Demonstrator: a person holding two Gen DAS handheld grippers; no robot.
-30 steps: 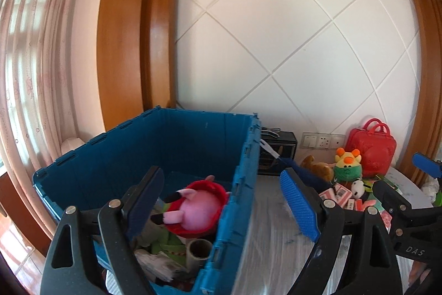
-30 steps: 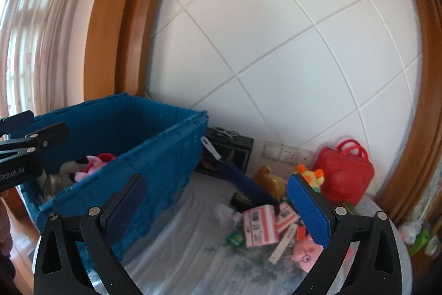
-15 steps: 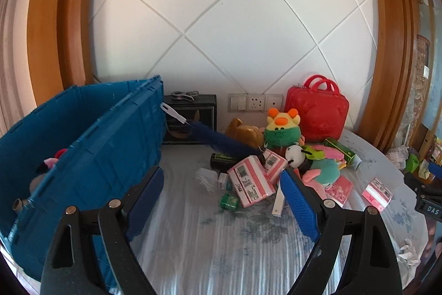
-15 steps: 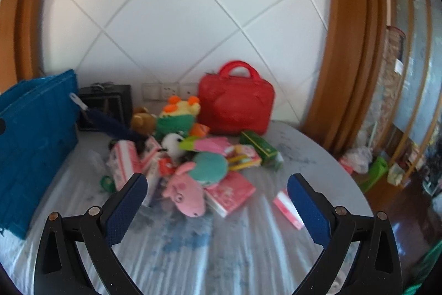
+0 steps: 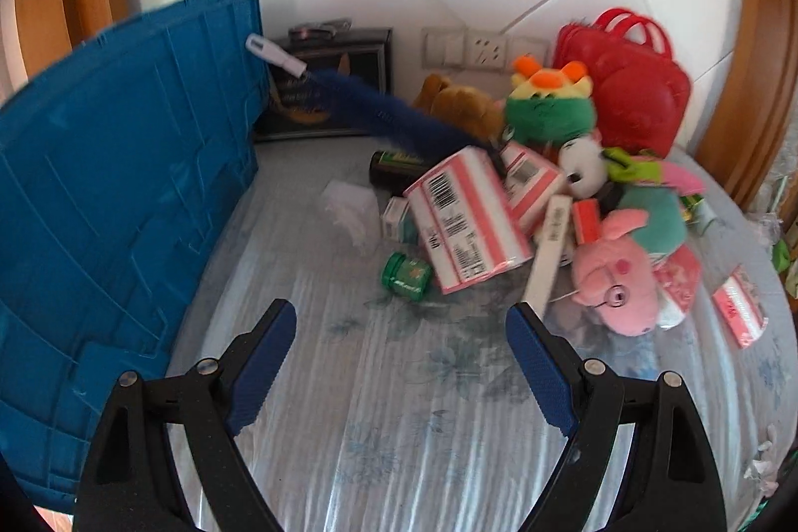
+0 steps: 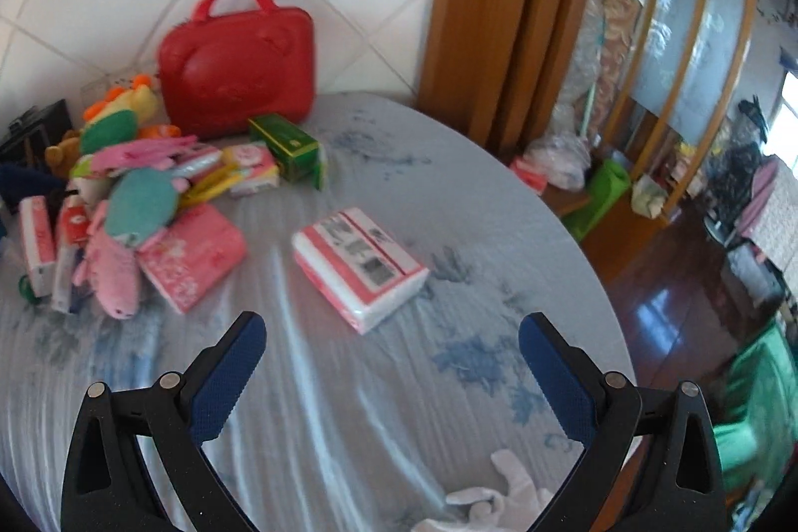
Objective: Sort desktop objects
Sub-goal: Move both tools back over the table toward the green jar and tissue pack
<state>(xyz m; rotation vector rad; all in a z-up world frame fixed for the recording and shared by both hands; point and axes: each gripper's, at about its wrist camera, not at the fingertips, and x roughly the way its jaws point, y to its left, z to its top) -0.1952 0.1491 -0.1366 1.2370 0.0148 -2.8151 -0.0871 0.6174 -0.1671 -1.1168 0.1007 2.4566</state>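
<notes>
Just above the cloth-covered counter (image 5: pixel 399 422), the left gripper (image 5: pixel 399 322) hung with its jaws spread wide and nothing between them. Ahead of it lay the heap of things to be sorted: a small green jar (image 5: pixel 405 273) nearest the jaws, a pink-and-white striped tissue pack (image 5: pixel 466 223) leaning just behind it, and a long white box (image 5: pixel 548 253) propped against that pack. A pink pig plush (image 5: pixel 616 277) lay on the right side of the heap, near the right-hand finger, with a teal plush (image 5: pixel 653 213) on top of it. Farther back sat a green and orange plush (image 5: pixel 548 108), a brown plush (image 5: pixel 459 108) and a red case (image 5: pixel 628 93) against the tiled wall. A blue fuzzy duster (image 5: pixel 389 118) with a white handle slanted from the heap toward the blue crate (image 5: pixel 114 193), which stood on the left edge of the counter.

The right gripper (image 6: pixel 391 345) was likewise held over the counter, jaws wide apart and empty. A second pink-and-white tissue pack (image 6: pixel 359 267) lay alone just ahead of them, well apart from the heap at the left. In that heap a pink patterned packet (image 6: pixel 192 255) lay beside the pig plush (image 6: pixel 112 267), a green box (image 6: pixel 289 145) stood in front of the red case (image 6: pixel 239 58), and a crumpled white tissue (image 6: pixel 498 497) sat at the near edge.
</notes>
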